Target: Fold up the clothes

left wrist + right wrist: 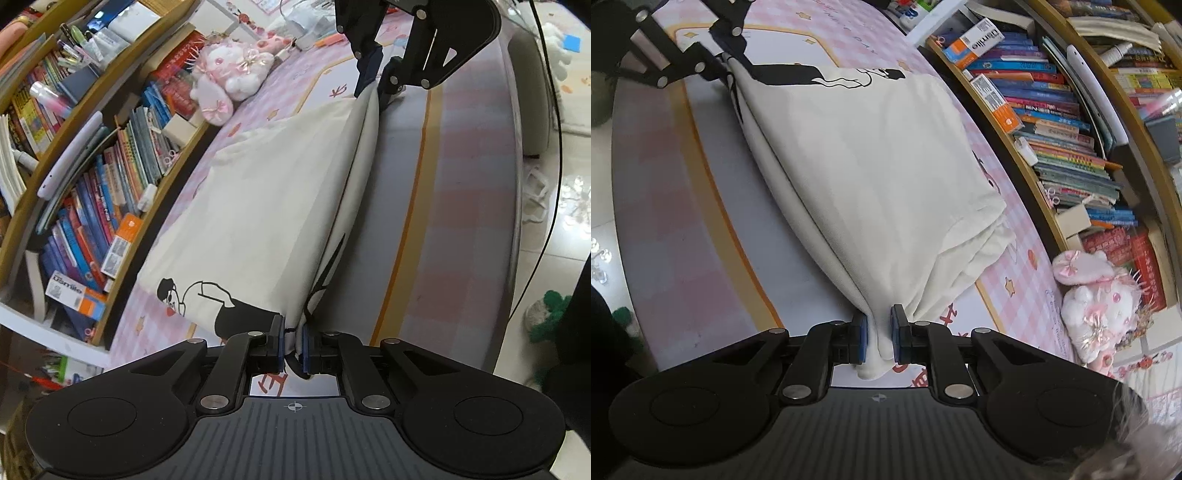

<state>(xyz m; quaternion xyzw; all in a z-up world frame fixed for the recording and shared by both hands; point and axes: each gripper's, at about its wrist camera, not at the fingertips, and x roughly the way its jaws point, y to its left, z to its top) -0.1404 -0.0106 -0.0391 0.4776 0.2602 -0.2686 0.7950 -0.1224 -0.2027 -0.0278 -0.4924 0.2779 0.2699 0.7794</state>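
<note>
The cream T-shirt [266, 206] is stretched taut along one raised edge over the pink bed cover [461, 192], its far side resting on the cover, with the left gripper [293, 345] pinched on the printed end and the right gripper [879, 338] clamped on the plain end, presumably so a layer can be carried across in a fold. How many layers are gathered in each pinch cannot be made out, and the black print [207, 299] is cut off by folds.

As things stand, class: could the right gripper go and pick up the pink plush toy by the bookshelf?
Probably not yet. The right gripper is shut on the white T-shirt, stretched to the left gripper. The plush toy lies unobstructed on the mat, but the shirt must be released first.
</note>
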